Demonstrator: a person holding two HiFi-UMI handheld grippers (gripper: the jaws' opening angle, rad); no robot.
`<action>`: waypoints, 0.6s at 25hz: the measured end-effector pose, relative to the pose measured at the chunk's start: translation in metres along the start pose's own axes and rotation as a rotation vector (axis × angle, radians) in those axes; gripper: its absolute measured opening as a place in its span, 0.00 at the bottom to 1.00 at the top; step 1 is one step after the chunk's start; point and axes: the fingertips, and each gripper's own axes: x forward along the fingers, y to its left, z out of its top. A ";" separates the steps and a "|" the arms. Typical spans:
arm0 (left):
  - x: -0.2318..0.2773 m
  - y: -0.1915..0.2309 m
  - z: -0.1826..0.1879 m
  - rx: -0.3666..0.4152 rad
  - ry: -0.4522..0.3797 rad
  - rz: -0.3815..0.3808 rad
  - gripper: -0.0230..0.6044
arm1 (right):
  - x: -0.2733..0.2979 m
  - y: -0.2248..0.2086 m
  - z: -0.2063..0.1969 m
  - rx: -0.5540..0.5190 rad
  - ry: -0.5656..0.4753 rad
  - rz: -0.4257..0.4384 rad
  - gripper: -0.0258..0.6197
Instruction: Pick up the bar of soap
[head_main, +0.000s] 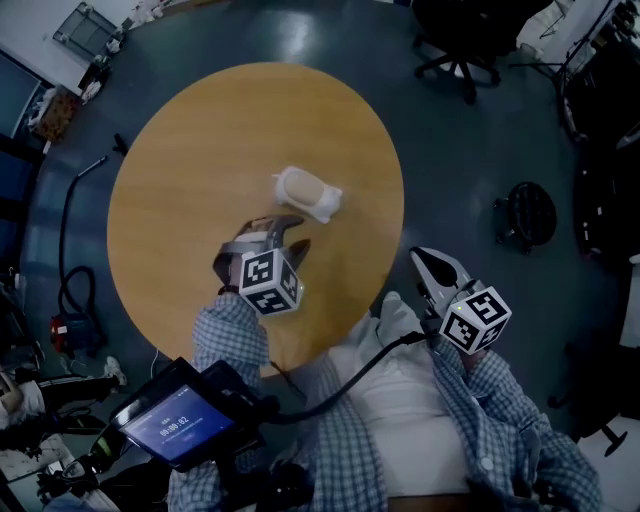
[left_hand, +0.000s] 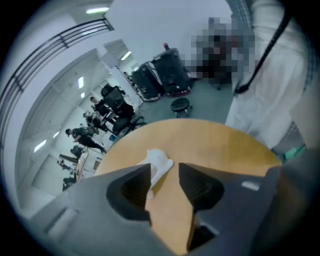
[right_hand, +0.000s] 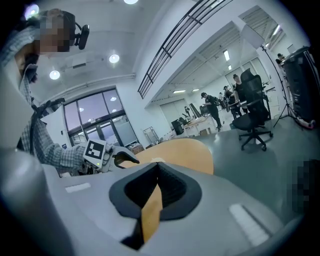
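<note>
bar of soap (head_main: 308, 192) lies near mid table (head_main: 190, 150), long axis roughly crosswise to the left gripper (head_main: 297, 232), which hangs just short of it w/ jaws part open & empty, far nearer than the right gripper (head_main: 420, 258), jaws together, off the table edge.

White soap (head_main: 308, 193) lies on the tan table (head_main: 180, 170). Dark grey-blue floor (head_main: 450, 150) surrounds the table, with blue-and-white checked sleeves (head_main: 235, 335) at its edge.

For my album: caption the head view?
Open left gripper poised beside a white soap bar on round wooden table.
</note>
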 end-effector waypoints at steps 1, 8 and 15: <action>0.007 0.007 -0.008 0.077 0.053 -0.030 0.30 | 0.002 -0.003 0.002 0.000 -0.001 -0.005 0.04; 0.052 0.048 -0.043 0.415 0.284 -0.212 0.44 | 0.003 -0.025 0.000 0.034 0.001 -0.070 0.04; 0.095 0.055 -0.042 0.527 0.357 -0.355 0.53 | -0.007 -0.052 0.006 0.061 -0.014 -0.144 0.04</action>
